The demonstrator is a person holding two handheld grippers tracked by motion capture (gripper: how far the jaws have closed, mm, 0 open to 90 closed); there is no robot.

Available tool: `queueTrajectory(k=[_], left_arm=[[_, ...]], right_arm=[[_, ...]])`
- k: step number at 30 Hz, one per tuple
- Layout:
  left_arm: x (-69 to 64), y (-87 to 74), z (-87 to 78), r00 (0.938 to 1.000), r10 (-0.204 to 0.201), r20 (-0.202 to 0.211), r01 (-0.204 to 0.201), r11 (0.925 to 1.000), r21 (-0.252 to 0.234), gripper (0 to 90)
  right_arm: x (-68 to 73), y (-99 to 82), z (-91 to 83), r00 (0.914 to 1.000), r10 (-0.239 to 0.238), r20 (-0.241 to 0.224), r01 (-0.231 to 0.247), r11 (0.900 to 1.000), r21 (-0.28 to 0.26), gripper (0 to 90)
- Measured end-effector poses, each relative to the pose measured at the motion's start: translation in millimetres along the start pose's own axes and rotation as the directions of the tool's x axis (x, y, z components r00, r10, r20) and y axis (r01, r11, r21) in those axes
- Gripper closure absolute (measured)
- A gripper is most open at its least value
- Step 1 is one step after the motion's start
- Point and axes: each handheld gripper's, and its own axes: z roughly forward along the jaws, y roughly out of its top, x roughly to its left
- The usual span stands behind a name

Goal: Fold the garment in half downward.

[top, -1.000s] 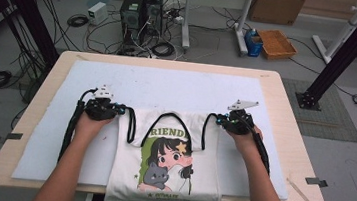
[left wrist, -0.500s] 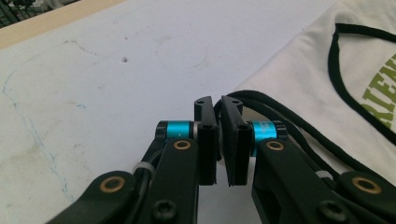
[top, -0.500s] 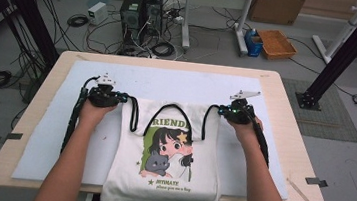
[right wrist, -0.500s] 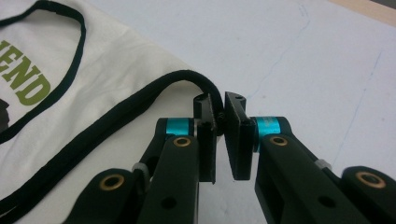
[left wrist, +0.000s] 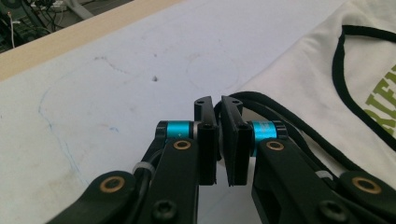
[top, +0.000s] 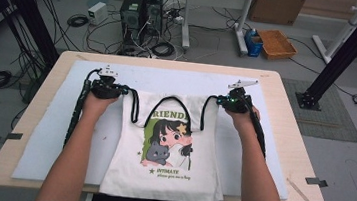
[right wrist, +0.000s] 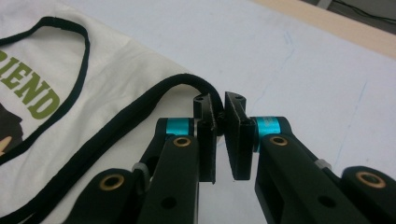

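White tote bag [top: 166,154] with cartoon girl print lying flat on white mat [top: 42,136] covering wooden counter [top: 286,107], bottom edge hanging over near counter edge. Left gripper [top: 109,89] sitting at bag's upper left corner, jaws nearly closed, pinching black strap [left wrist: 261,105]. Right gripper [top: 233,101] sitting at upper right corner, jaws likewise pinching black strap [right wrist: 187,81]. Both hands stretching bag's top edge apart, forearms lying alongside bag.

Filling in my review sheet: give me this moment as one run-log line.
scene: white printed tank top with black trim, flat on white mat | left tongs: shut on black strap | right tongs: shut on black strap
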Motion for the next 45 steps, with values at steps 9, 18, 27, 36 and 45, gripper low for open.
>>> queueTrajectory(k=[9, 18, 27, 36, 45], left_arm=[[1.4, 11.0, -4.7, 0.9996, 0.011, 0.025, -0.010, 0.9989, -0.046, 84.6], [-3.1, 5.4, -15.2, 0.9978, 0.010, 0.065, -0.004, 0.9966, -0.082, 84.5], [-11.7, -2.6, -32.6, 0.9959, 0.035, 0.084, -0.025, 0.9923, -0.121, 84.3], [-24.7, -7.7, -51.0, 0.9916, 0.074, 0.106, -0.057, 0.9861, -0.156, 84.2], [-49.3, -16.6, -68.0, 0.9809, 0.154, 0.119, -0.129, 0.9727, -0.193, 84.1]], right_arm=[[-6.1, 14.7, -2.5, 0.9999, 0.006, 0.013, -0.006, 0.9999, -0.014, 84.5], [-3.1, 1.0, -11.7, 0.9997, 0.008, -0.024, -0.009, 0.9990, -0.045, 84.5], [3.0, -10.3, -34.5, 0.9984, -0.013, -0.056, 0.008, 0.9954, -0.095, 84.5], [13.9, -18.0, -52.8, 0.9953, -0.055, -0.080, 0.044, 0.9908, -0.128, 84.4], [33.0, -31.0, -70.9, 0.9875, -0.119, -0.103, 0.102, 0.9826, -0.155, 84.4]])
